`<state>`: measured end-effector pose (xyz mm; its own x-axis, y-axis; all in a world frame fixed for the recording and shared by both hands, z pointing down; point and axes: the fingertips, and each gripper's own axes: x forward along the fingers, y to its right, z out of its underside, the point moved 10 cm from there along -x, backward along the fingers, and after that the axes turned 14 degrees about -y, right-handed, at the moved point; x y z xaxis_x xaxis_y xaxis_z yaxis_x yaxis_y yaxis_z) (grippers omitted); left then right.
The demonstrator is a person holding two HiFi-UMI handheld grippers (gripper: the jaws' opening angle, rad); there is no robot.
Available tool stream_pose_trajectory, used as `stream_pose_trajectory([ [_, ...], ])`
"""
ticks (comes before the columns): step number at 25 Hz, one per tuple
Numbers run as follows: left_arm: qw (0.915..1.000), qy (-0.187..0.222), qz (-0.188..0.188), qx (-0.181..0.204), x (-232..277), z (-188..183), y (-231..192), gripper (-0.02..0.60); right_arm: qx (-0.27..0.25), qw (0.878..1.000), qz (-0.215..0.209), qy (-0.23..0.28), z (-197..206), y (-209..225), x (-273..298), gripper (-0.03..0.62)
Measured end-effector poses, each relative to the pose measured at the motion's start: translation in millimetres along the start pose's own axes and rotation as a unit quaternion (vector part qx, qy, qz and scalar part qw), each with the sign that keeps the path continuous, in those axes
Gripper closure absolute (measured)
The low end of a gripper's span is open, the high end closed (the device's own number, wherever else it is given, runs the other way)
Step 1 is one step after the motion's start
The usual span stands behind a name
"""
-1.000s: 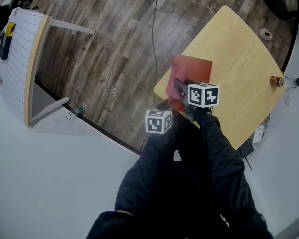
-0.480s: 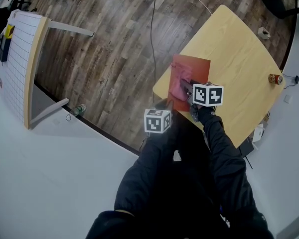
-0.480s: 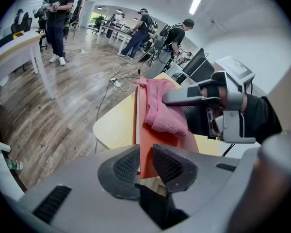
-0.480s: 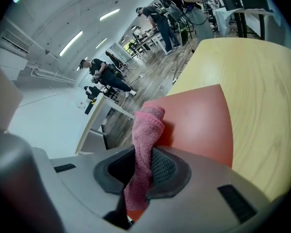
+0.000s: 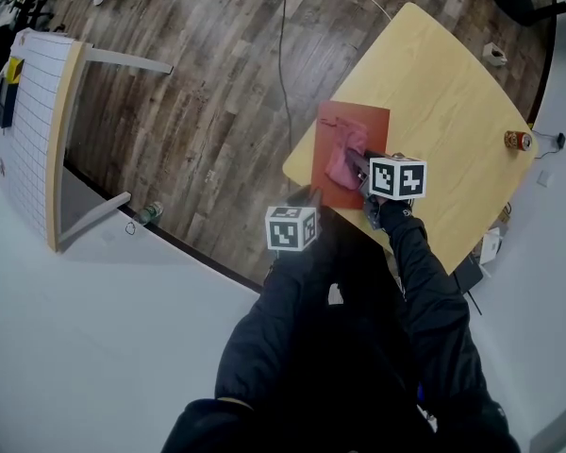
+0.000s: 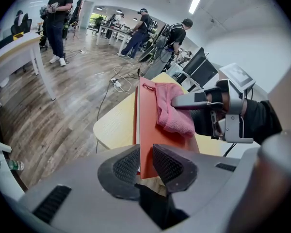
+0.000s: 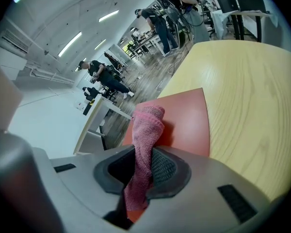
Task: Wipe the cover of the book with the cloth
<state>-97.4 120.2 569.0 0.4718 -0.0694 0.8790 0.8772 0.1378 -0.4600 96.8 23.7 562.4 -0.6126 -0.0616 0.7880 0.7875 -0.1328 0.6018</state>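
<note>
A red-orange book (image 5: 357,130) lies flat near the corner of the light wooden table (image 5: 453,92). My left gripper (image 6: 144,165) is shut on the book's (image 6: 148,130) near edge, one jaw on each side. My right gripper (image 7: 145,166) is shut on a pink cloth (image 7: 144,144), which hangs forward onto the red cover (image 7: 189,120). In the head view the cloth (image 5: 344,157) rests on the book's middle, just ahead of the right gripper (image 5: 363,166). From the left gripper view the cloth (image 6: 173,113) lies bunched on the cover.
A small can (image 5: 517,140) stands near the table's right edge. A cable (image 5: 288,55) runs over the wood floor left of the table. A white board (image 5: 38,111) lies far left. Several people stand in the background of both gripper views.
The right gripper and the pink cloth have slid rightward and a little farther up the book's cover. The left gripper keeps its hold on the near edge.
</note>
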Motion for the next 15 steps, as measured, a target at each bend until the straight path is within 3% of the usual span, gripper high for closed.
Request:
stream_pose_trajectory([
  [15,0.9999,-0.002,-0.010,0.002,0.9,0.5,5.0,0.483,0.014,1.000,0.015,0.012,13.4,37.4,-30.6,0.517],
])
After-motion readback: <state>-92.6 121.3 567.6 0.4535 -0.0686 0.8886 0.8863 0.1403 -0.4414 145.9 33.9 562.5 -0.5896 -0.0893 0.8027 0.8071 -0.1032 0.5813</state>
